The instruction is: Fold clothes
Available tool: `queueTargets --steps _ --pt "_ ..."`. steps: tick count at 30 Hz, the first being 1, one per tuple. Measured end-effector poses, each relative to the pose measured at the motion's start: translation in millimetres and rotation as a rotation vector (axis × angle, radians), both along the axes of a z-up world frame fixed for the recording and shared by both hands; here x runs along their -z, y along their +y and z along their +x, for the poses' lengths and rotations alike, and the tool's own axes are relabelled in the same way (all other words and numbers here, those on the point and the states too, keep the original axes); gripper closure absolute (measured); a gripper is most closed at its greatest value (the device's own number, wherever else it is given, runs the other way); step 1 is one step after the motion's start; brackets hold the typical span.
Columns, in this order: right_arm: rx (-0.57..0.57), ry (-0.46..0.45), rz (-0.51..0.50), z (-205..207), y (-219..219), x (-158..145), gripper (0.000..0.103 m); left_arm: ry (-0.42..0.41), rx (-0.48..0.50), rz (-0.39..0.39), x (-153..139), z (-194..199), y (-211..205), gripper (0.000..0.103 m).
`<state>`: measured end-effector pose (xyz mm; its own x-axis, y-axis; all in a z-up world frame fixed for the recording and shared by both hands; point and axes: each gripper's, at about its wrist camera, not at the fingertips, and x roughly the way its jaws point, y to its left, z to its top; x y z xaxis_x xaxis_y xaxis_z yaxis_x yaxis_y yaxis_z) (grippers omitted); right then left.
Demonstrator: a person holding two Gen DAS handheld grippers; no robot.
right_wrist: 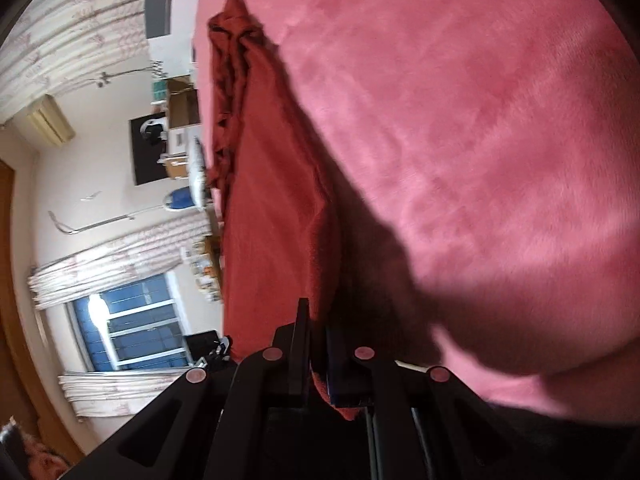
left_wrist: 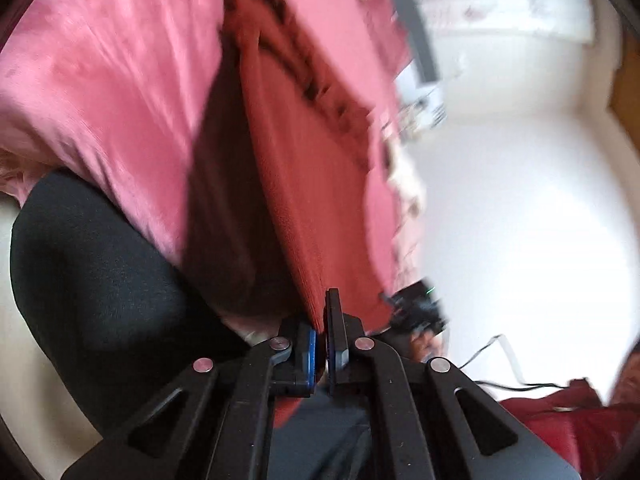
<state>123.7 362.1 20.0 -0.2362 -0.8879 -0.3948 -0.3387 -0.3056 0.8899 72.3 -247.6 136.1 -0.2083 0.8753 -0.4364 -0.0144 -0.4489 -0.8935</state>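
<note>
A dark red knitted garment (left_wrist: 296, 184) stretches lifted off the pink bedspread (left_wrist: 100, 80), casting a shadow on it, with its far end bunched in folds. My left gripper (left_wrist: 321, 320) is shut on the garment's near edge, and the cloth runs straight into the pinch between the blue-padded fingers. In the right wrist view the same garment (right_wrist: 276, 208) hangs taut above the bedspread (right_wrist: 460, 120). My right gripper (right_wrist: 318, 332) is shut on another part of its near edge, with a tuft of red cloth poking out behind the fingers.
A person's black clothing (left_wrist: 92, 260) is close at the left. A blurred black device (left_wrist: 416, 312) sits by the bed edge, with cables on the white floor (left_wrist: 520, 220). Beyond the bed are a window (right_wrist: 132, 328), curtains (right_wrist: 72, 32) and boxes (right_wrist: 180, 112).
</note>
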Motion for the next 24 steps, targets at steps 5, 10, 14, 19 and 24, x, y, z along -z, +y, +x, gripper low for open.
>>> queueTargets --steps 5,10,14,19,24 --pt "-0.037 0.022 0.067 1.5 -3.7 -2.8 0.097 -0.134 -0.015 -0.019 40.3 11.4 6.6 0.099" --pt "-0.099 -0.017 0.178 -1.9 -5.6 13.3 0.088 -0.149 0.088 -0.189 56.5 3.0 30.0 0.099" --pt "-0.161 -0.016 0.226 -8.0 -2.5 14.9 0.085 -0.135 0.141 -0.231 59.2 2.3 42.7 0.096" --pt "-0.342 0.033 0.315 -13.7 -16.7 6.0 0.081 -0.104 0.199 -0.277 50.6 7.8 56.0 0.093" --pt "-0.542 0.034 0.344 -7.2 -39.5 8.2 0.084 -0.155 0.247 -0.234 50.8 14.8 58.2 0.095"
